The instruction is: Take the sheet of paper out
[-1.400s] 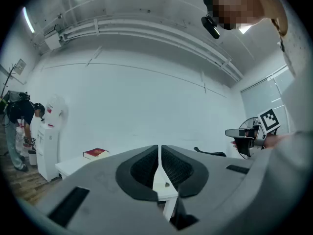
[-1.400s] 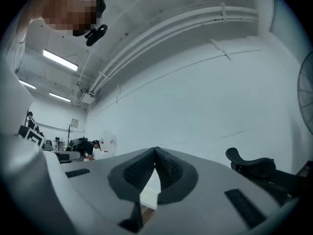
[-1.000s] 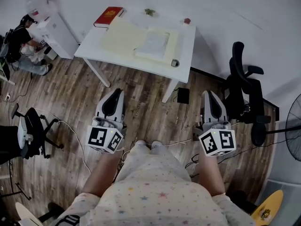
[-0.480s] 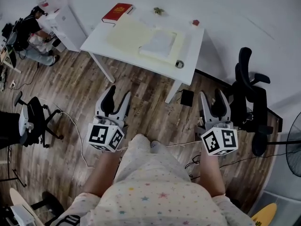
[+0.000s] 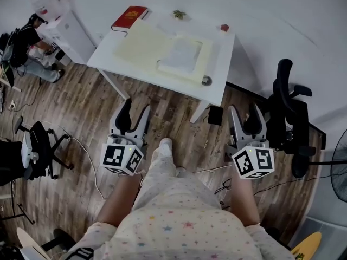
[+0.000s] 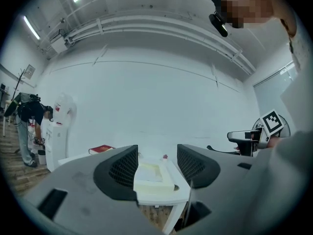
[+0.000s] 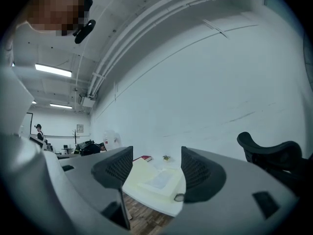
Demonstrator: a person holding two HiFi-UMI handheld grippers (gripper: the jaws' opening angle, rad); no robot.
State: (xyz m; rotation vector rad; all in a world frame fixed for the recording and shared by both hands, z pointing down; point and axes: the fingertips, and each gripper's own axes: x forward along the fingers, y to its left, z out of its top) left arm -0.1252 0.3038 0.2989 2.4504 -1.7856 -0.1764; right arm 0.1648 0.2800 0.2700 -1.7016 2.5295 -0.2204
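Head view: the left tool and right tool, shut a second earlier, are now spread and empty, and a foot is advanced, which suggests an approach. The sheet of paper lies on the surface, well ahead. Its pale yellow holder cannot be identified.

Three views toward one distant table

Left tool jaws apart, empty, right tool likewise, both held low
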